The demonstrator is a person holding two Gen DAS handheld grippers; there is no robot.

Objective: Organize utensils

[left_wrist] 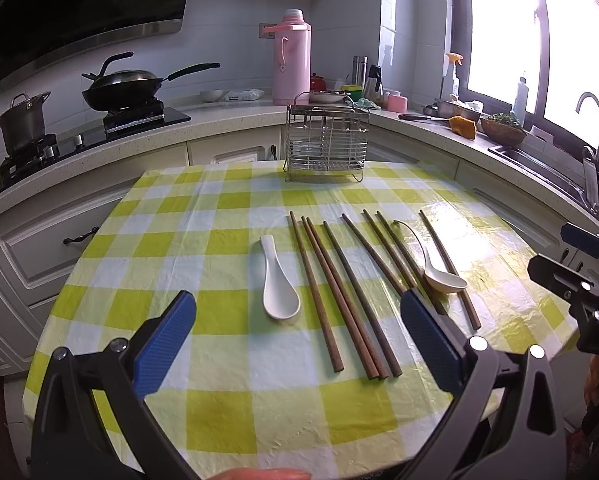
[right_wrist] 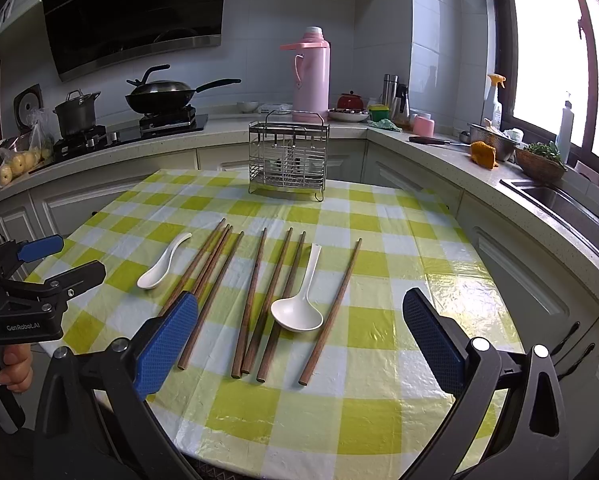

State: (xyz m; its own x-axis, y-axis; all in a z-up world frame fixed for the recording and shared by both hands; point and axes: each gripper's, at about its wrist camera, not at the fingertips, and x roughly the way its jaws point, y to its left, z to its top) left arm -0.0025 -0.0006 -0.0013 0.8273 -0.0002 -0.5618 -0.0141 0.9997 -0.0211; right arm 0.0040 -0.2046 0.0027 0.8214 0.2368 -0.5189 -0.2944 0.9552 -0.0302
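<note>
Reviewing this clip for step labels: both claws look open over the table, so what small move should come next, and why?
Probably lower the right claw onto the larger white spoon lying between the chopsticks. Both claws are open and empty, the wire rack at the table's far edge holds no utensils, and that spoon sits directly between the right claw's fingers.

Daylight pours in from the window (left_wrist: 539, 32) on the right, which is blown out to plain white in both views. It leaves a glossy glare on the checked cloth (right_wrist: 451, 280) toward the worktop's right edge, where wrinkles shine. The left part of the room is dimmer, and the range hood (right_wrist: 139, 12) reads almost black. Shadows under the chopsticks (right_wrist: 251, 300) are faint. Fisheye distortion bends the counter edges, and the corners darken. Focus is sharp at centre.
</note>
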